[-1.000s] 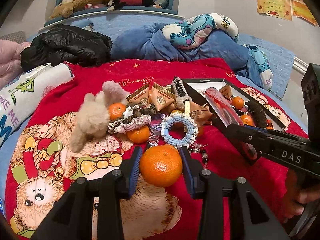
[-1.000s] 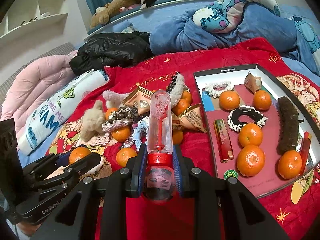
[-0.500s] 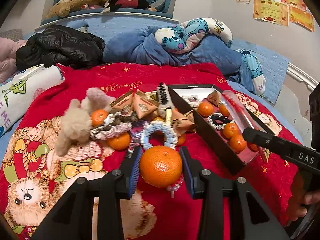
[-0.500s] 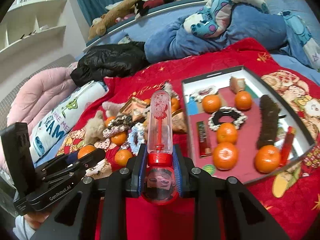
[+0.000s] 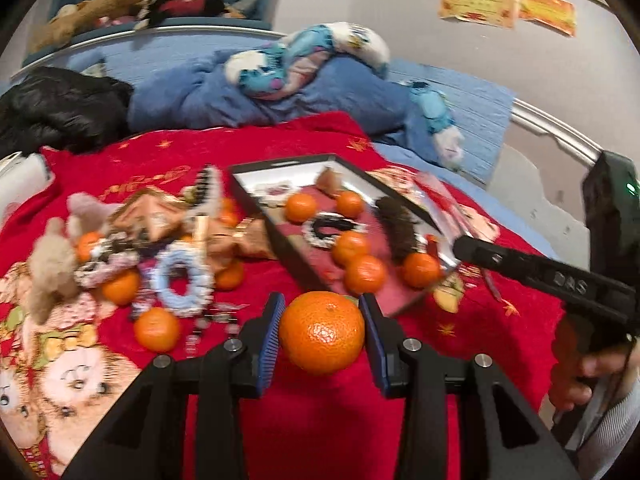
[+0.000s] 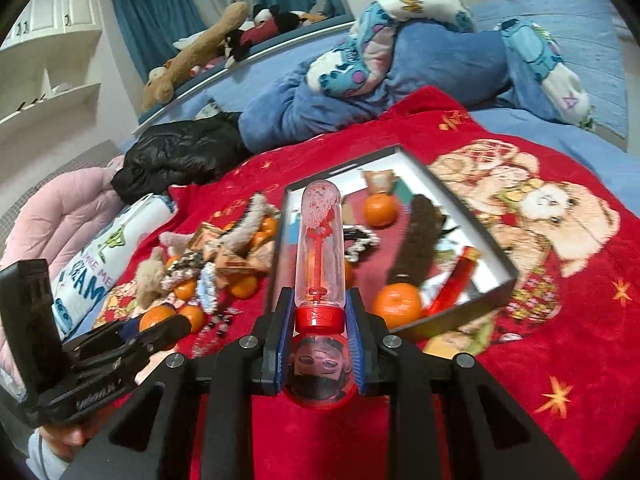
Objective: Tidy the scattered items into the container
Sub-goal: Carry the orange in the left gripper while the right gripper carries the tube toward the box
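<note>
Carrying two items at once toward the tray [image 5: 256,196]. Left gripper [image 5: 322,330] is closed down to fruit width on a mandarin [image 5: 322,332]; blue ribbed pads [image 5: 269,332] press its two sides, fruit held clear above the red blanket [image 5: 248,148], just short of the tray's near corner. Right gripper [image 6: 320,334] is clamped narrow on a clear tube [image 6: 320,240], gripped at the red cap [image 6: 320,316] end, so the long body sticks out forward over the tray's near-left rim. Judgement: holding at the capped end keeps the clear length free to be laid flat inside.

Tray: shallow, rectangular, dark rim, pale inner walls, dark red floor. It lies on the blanket to the right of the loose pile. Already inside: several mandarins, a dark fuzzy clip [image 6: 420,236], a black-and-white scrunchie [image 5: 328,232], a red stick [image 6: 456,280], a small wrapped snack at the far end.

Still loose on the blanket, left of the tray: a blue scrunchie [image 5: 182,276], a beige plush [image 5: 52,256], brown snack packets [image 5: 148,216], a bead string [image 5: 208,324], more mandarins. Judgement: task partway done.

Materials: mandarin peel glossy, pitted, round, slightly soft, so a light squeeze suffices. Tube hard, smooth plastic, rounded tip, red wand inside; could slip or roll once laid down. Blanket plush, uneven; tray sits tilted on it. Left view is motion-blurred; fine detail uncertain.
</note>
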The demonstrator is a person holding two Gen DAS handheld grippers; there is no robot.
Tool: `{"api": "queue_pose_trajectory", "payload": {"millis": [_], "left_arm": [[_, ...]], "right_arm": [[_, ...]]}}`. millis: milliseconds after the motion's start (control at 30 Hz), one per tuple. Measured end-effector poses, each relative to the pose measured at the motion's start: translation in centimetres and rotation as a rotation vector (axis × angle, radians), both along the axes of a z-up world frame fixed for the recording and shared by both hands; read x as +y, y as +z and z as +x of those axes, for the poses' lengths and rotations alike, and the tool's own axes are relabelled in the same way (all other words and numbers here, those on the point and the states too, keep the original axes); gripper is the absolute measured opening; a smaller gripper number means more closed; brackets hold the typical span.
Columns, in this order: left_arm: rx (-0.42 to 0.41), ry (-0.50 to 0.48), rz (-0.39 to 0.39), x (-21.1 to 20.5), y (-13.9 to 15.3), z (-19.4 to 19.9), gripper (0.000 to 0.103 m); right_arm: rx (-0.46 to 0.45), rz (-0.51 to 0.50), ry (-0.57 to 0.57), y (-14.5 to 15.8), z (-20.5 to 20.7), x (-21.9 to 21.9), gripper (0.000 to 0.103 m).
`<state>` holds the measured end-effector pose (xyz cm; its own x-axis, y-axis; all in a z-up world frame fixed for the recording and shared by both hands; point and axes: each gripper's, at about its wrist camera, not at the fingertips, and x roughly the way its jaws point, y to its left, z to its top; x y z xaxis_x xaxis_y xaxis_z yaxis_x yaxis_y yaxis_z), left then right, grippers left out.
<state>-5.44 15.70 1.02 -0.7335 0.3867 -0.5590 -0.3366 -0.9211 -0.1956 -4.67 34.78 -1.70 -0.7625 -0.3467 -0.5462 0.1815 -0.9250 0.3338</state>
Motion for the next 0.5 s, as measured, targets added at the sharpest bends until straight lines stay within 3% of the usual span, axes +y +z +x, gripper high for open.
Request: {"api": "queue_pose_trajectory", "payload": {"millis": [133, 500], "left_arm": [[-0.013, -0.051, 0.032, 1.4, 0.0, 0.0, 0.040], [-0.025, -0.070, 0.033, 5.0, 0.0, -0.8, 0.040]], "right_arm": [[0.000, -0.011, -0.023, 0.2, -0.2, 1.3, 0.024], [-0.014, -0.050, -0.062, -0.1, -1.4, 2.4, 0.024]]}}
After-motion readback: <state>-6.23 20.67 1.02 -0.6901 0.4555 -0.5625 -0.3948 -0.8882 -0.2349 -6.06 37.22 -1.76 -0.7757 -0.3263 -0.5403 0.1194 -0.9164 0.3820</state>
